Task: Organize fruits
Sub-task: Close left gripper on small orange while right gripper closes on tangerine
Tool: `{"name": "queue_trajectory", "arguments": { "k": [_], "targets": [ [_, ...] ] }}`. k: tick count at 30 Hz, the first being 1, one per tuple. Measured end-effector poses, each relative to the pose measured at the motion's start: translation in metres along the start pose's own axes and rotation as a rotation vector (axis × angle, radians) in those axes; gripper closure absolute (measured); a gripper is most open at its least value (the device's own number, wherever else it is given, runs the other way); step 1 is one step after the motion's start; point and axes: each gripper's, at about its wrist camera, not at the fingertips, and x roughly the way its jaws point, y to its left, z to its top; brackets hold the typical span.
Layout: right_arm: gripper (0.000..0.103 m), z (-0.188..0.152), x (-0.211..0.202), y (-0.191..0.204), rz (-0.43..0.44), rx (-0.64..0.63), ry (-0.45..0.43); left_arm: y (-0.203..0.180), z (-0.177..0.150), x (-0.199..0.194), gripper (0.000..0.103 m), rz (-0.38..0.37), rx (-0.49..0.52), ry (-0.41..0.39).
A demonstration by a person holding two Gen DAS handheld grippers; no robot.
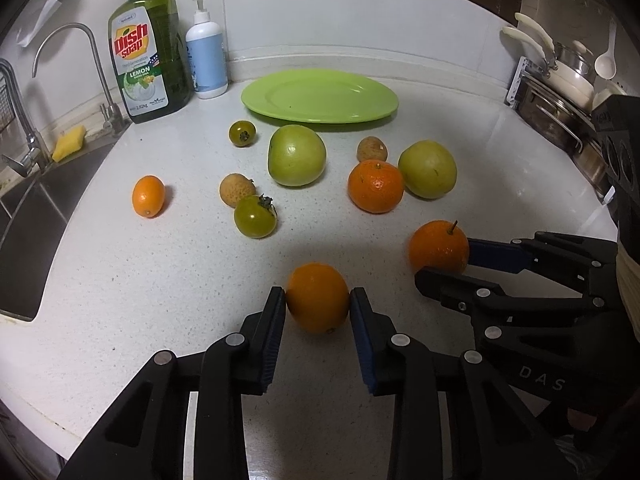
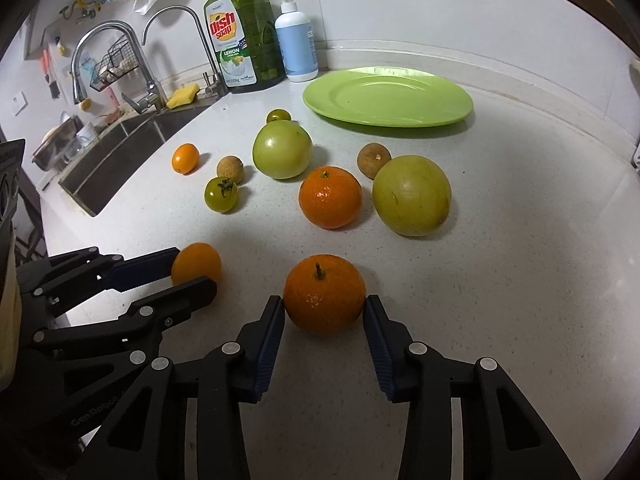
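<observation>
My left gripper [image 1: 318, 304] is shut on a smooth orange kumquat [image 1: 317, 298] on the white counter; it also shows in the right wrist view [image 2: 197, 262]. My right gripper [image 2: 325, 308] is shut on a stemmed tangerine [image 2: 325, 293], which also shows in the left wrist view [image 1: 439, 247]. An empty green plate [image 1: 320, 96] sits at the back. Between lie two green apples [image 1: 296, 155] [image 1: 427, 169], another tangerine [image 1: 375, 186], a small kumquat [image 1: 148, 195], two green tomatoes [image 1: 255, 216] [image 1: 242, 133] and two brown longans [image 1: 237, 189] [image 1: 371, 149].
A dish soap bottle [image 1: 150, 56] and a white pump bottle [image 1: 206, 56] stand at the back left. A sink [image 1: 24, 216] with taps and a yellow sponge [image 1: 69, 143] is on the left. Pots [image 1: 568, 80] stand on the right.
</observation>
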Motion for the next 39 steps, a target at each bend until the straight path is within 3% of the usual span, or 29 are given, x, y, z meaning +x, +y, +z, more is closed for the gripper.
{"name": "queue_trajectory", "arguments": {
  "k": [12,39],
  "targets": [
    [0.063,0.002,-0.007,-0.003,0.011,0.0,-0.027,-0.001,0.007,-0.009,0.07,0.024,-0.005,-0.029],
    [0.061,0.029,0.012,0.003,-0.079,0.058,-0.032,0.025,0.024,0.001,0.07,-0.037,0.054,0.004]
  ]
}}
